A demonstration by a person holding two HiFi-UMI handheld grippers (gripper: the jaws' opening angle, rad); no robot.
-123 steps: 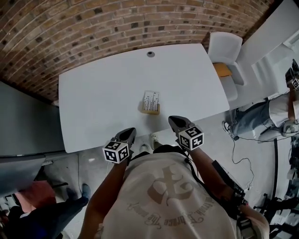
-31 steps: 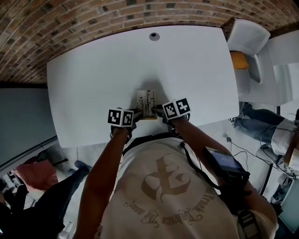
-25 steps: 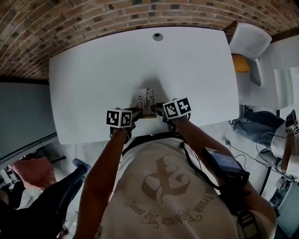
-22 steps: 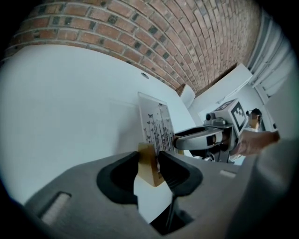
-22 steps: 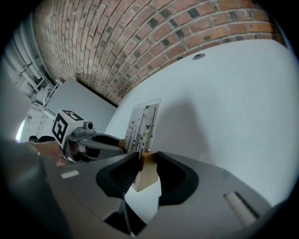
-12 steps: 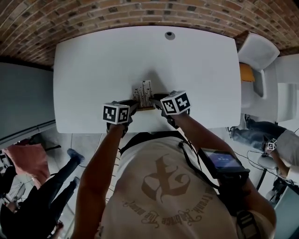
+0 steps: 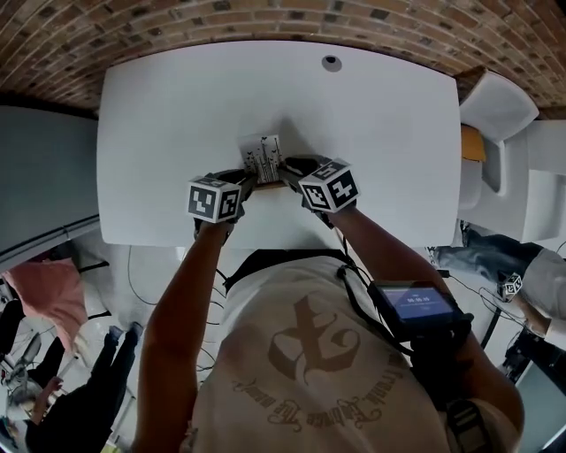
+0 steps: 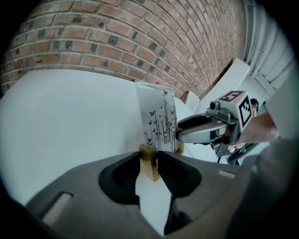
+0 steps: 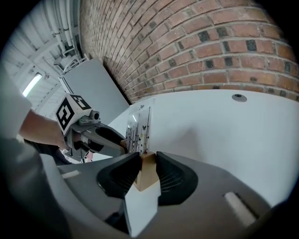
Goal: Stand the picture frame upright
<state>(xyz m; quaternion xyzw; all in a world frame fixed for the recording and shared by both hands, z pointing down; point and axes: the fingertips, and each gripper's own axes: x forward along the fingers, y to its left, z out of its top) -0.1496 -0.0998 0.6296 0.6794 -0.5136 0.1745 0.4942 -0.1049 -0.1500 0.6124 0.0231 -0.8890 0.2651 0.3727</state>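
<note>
The picture frame, a pale panel printed with butterflies set in a wooden base, is near the middle front of the white table. My left gripper grips the base's left end and my right gripper its right end. In the left gripper view the jaws have just been closing and pinch the wooden base, with the panel rising almost upright beyond. In the right gripper view the jaws have eased inward and clamp the wooden base below the panel.
A round cable hole sits at the table's far edge, by the brick wall. A white chair stands at the right. People stand on the floor at lower left and at the right edge.
Both grippers came in from the table's front edge to the frame's base ends. Over the last second they carried the frame a little farther onto the table, and its panel now leans left.
</note>
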